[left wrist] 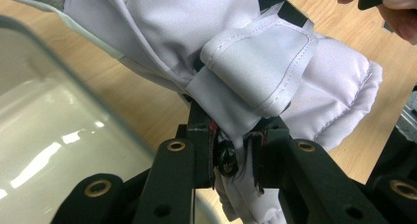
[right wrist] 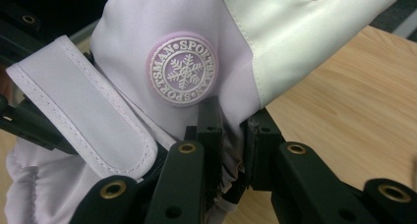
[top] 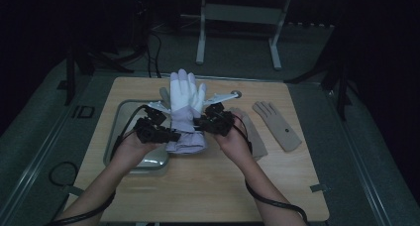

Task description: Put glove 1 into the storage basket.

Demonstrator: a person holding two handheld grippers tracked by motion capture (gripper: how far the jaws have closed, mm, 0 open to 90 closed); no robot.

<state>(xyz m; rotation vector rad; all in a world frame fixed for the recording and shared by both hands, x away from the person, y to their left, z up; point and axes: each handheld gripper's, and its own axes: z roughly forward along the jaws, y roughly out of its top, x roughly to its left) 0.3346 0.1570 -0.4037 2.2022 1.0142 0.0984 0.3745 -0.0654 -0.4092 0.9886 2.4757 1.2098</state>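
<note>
A light wooden tabletop [top: 208, 186] with rounded corners carries a shallow clear tray [top: 116, 118] at its left. A tan glove [top: 276, 125] lies flat at the right, fingers pointing far. Another tan glove [top: 253, 135] lies just left of it, partly hidden behind a hand.

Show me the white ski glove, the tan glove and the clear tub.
white ski glove [top: 185, 94], high view, on the back of its hand.
tan glove [top: 280, 127], high view, on its palm.
clear tub [top: 119, 116], high view, on its left rim.
</note>
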